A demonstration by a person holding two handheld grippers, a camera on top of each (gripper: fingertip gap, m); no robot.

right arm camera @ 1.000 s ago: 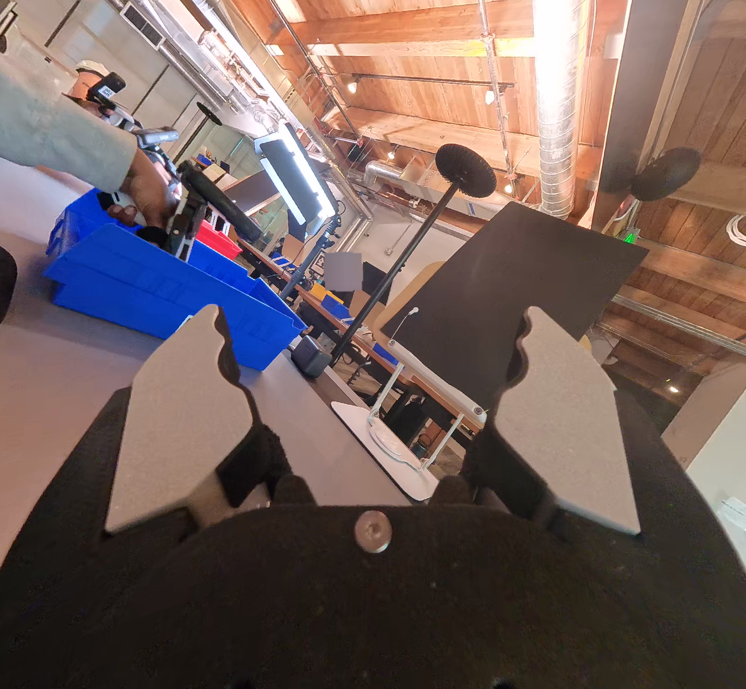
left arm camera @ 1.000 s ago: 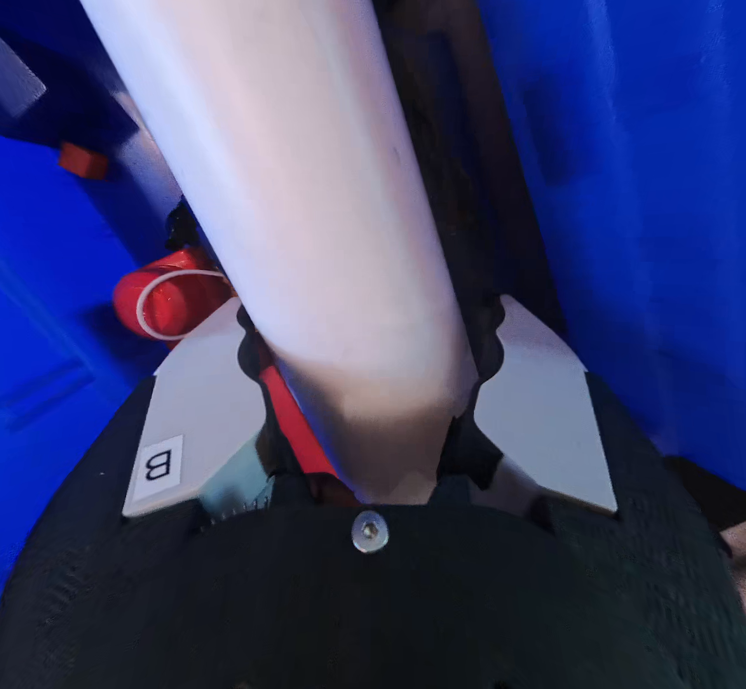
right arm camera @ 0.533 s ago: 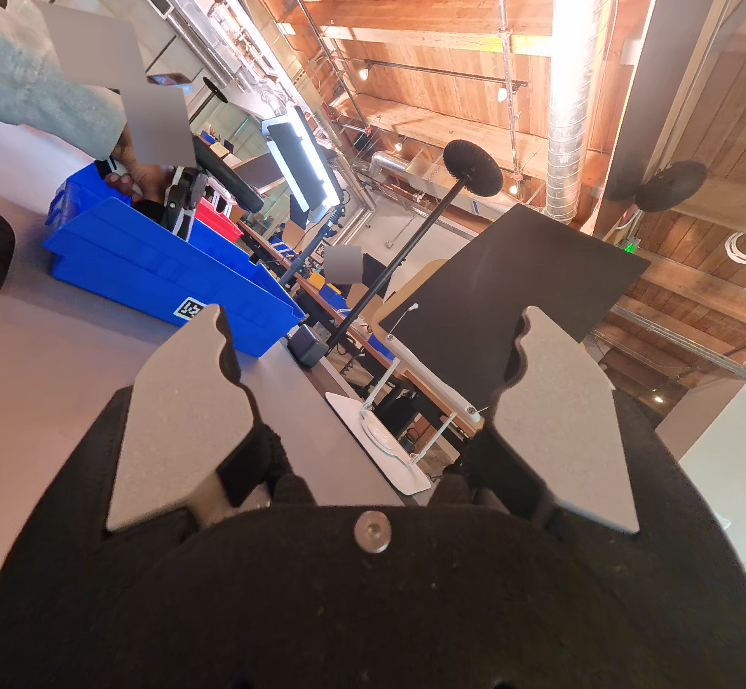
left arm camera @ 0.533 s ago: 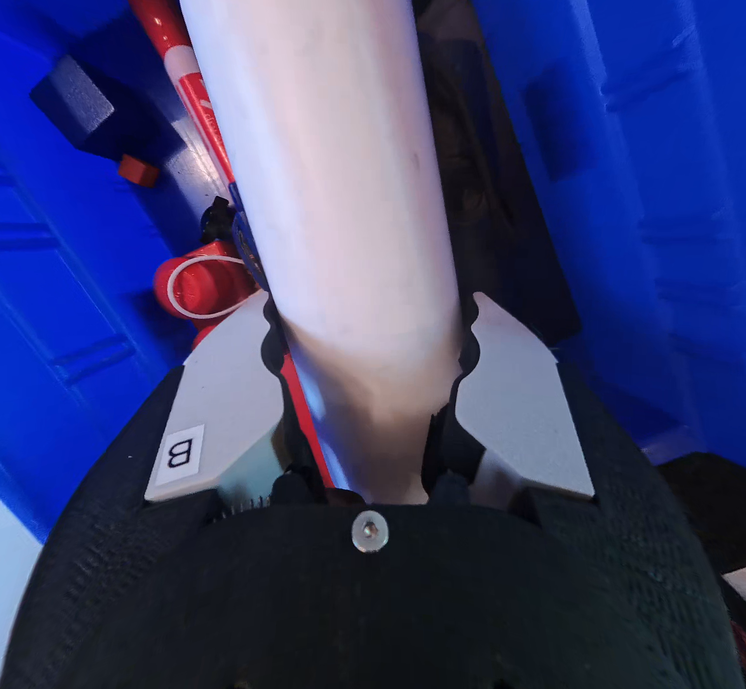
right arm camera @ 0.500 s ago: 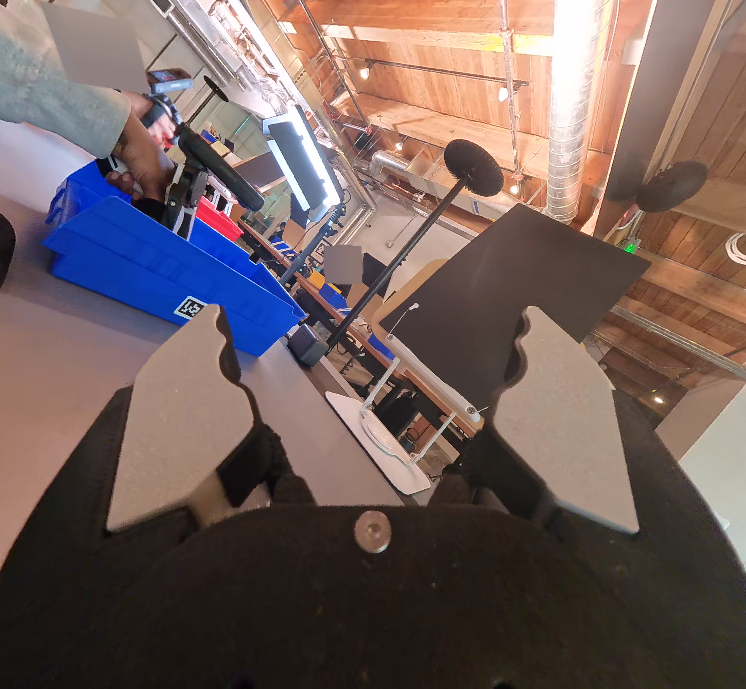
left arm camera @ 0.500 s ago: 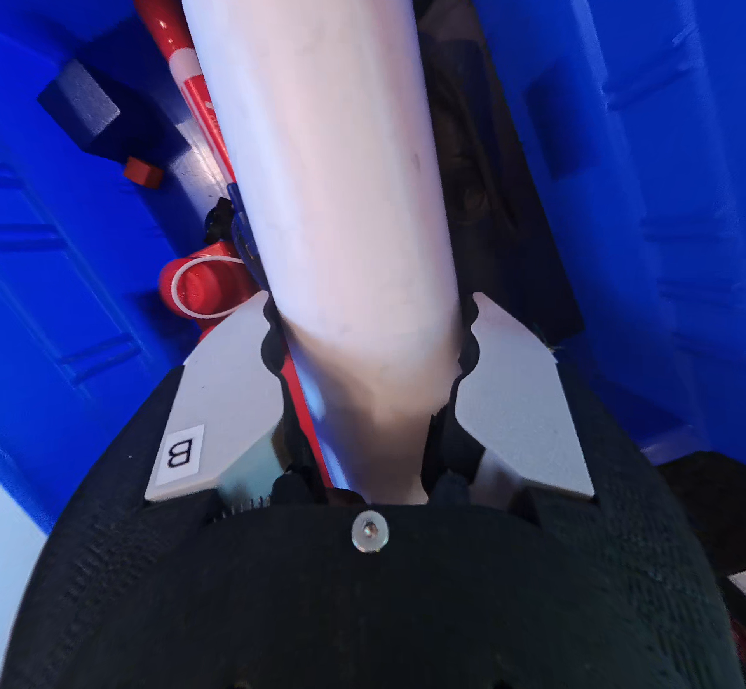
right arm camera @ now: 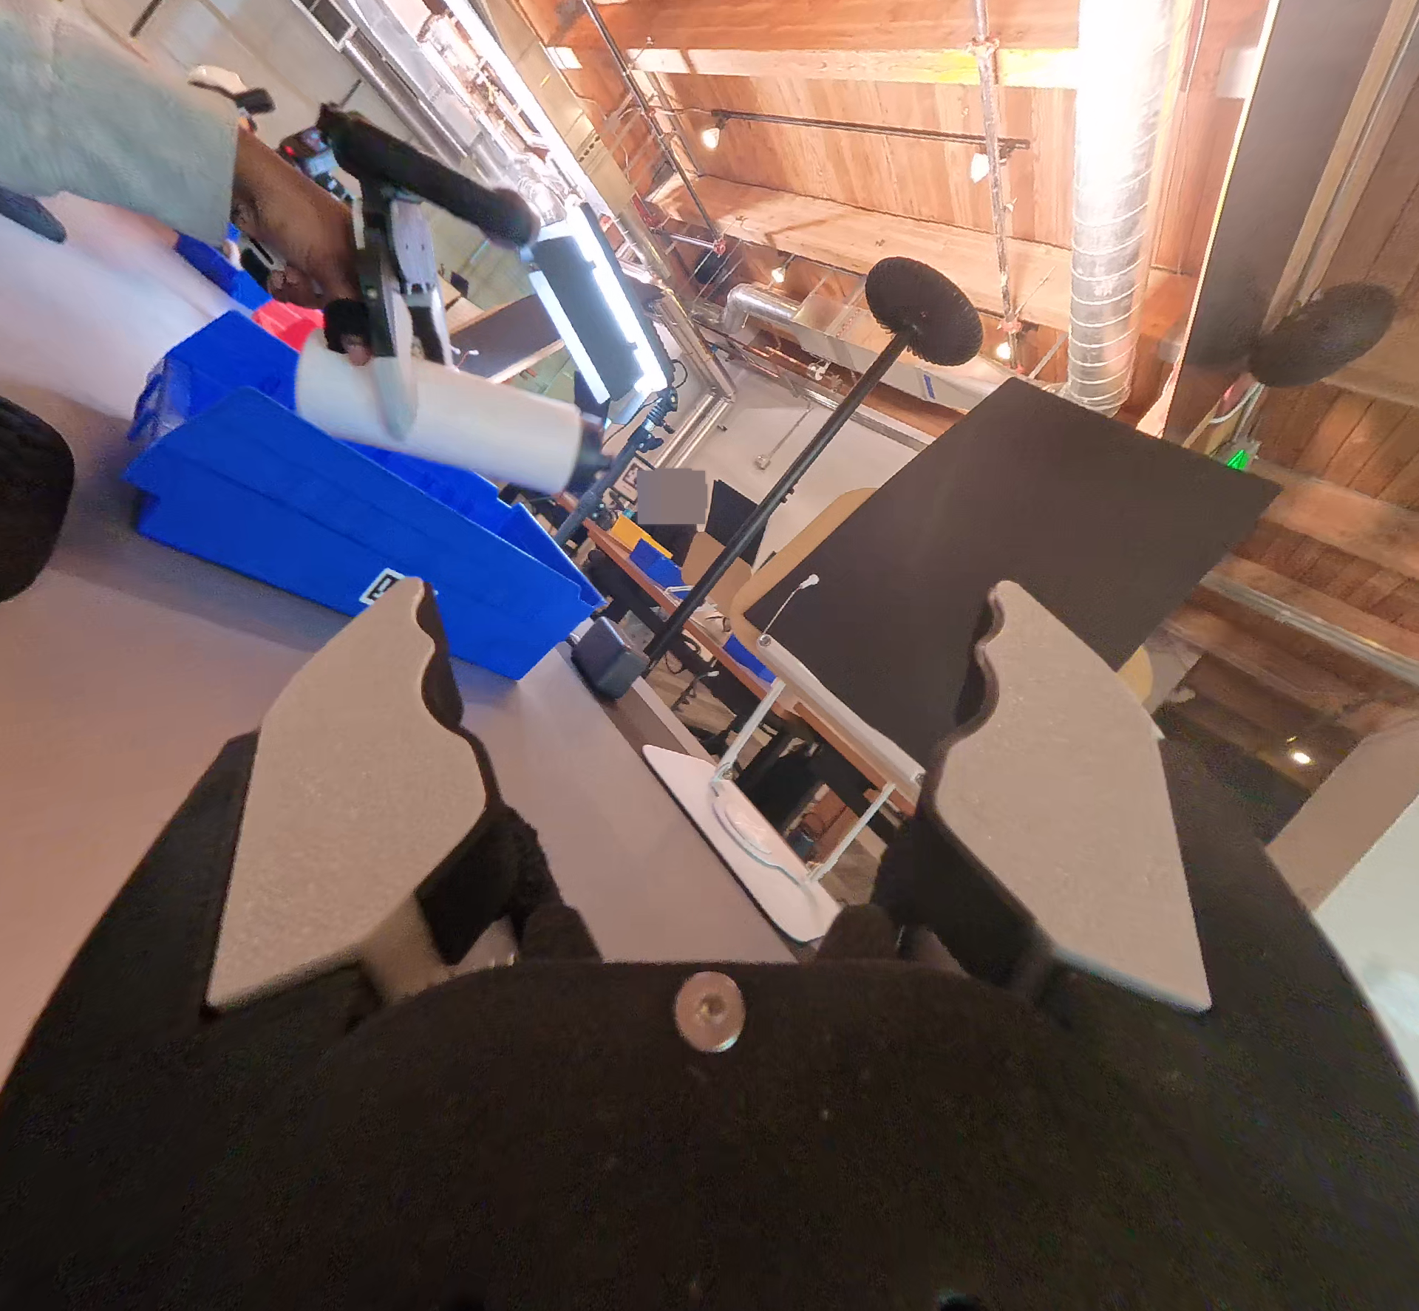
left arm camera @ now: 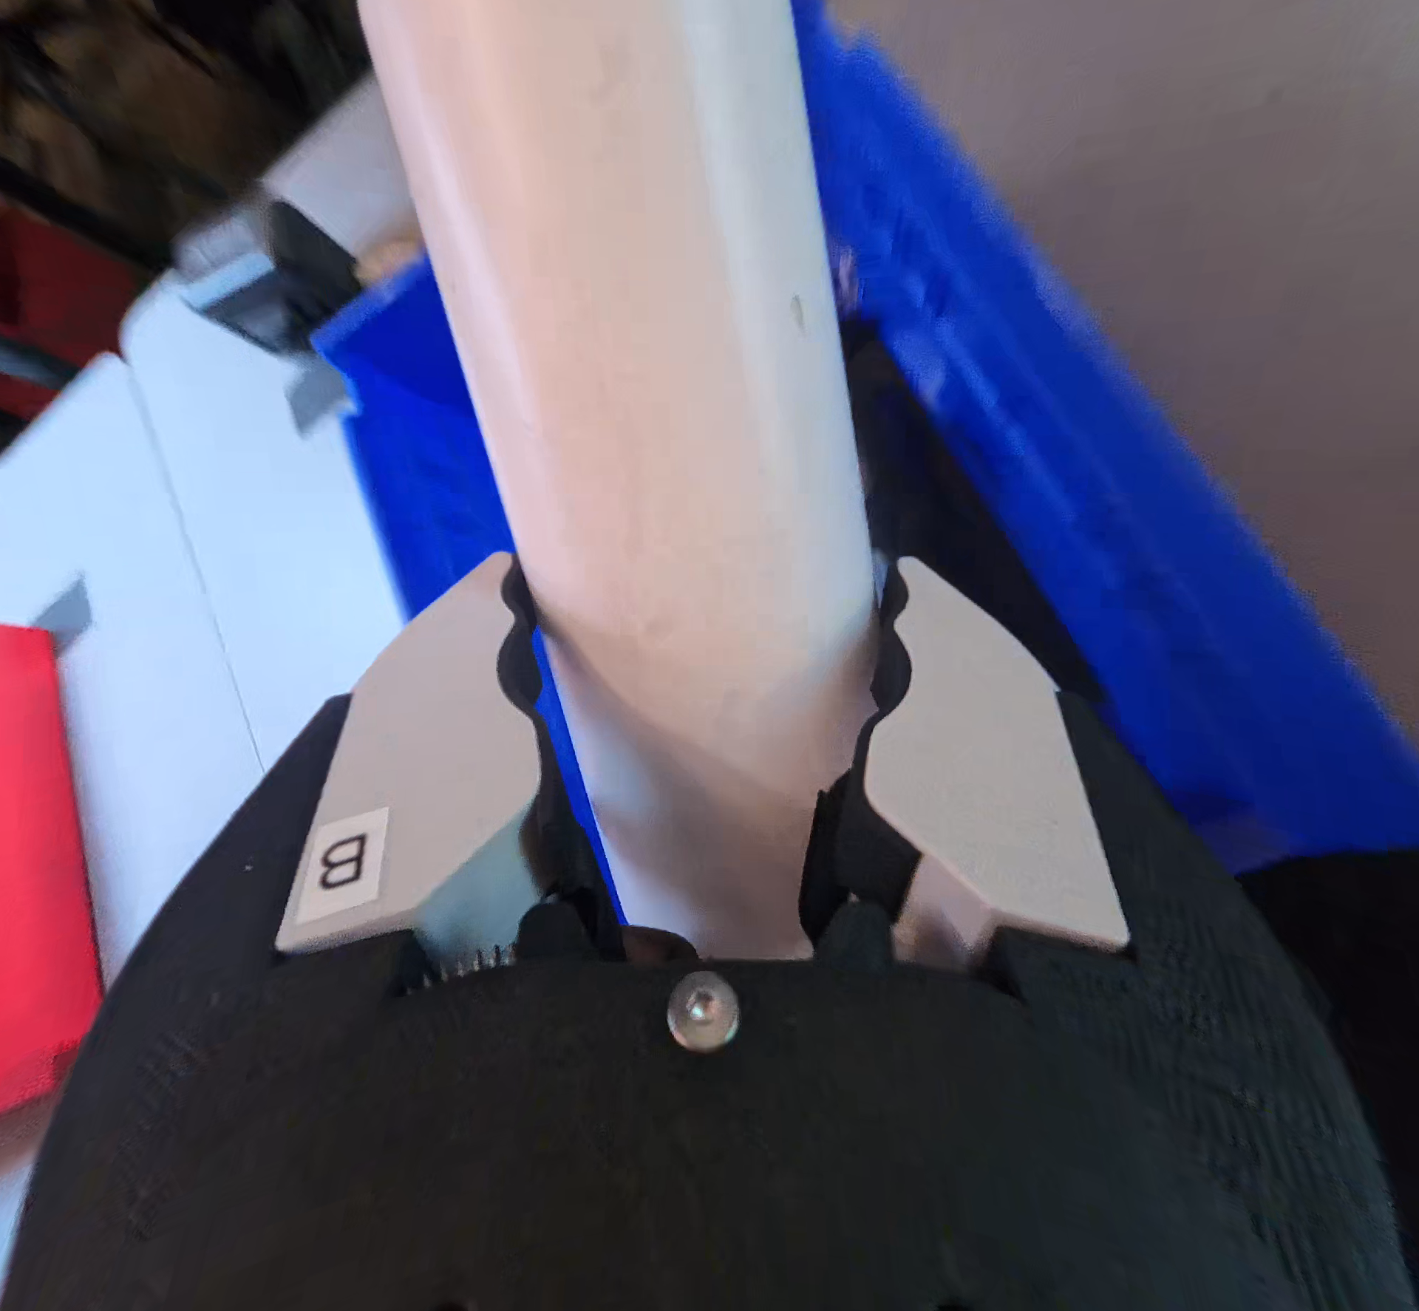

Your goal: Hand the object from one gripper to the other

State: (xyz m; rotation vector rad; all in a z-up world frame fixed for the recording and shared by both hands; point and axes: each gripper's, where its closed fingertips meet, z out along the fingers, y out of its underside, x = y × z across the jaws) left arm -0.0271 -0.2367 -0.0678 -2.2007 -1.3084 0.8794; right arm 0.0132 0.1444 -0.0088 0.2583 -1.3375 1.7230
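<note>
Left gripper pinches the white tube near one end, above the blue bin | tube's long axis runs out along your left fingers | right gripper spread, empty, well apart; bring it across the free end.

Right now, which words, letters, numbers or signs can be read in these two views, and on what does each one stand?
I do not copy writing; here is what bears it.
White sticker on a finger of the left tool: one clear black character.
Black-and-white label on the blue bin: half hidden.
Green lit sign near the ceiling: too small.
White tube: none.
</note>
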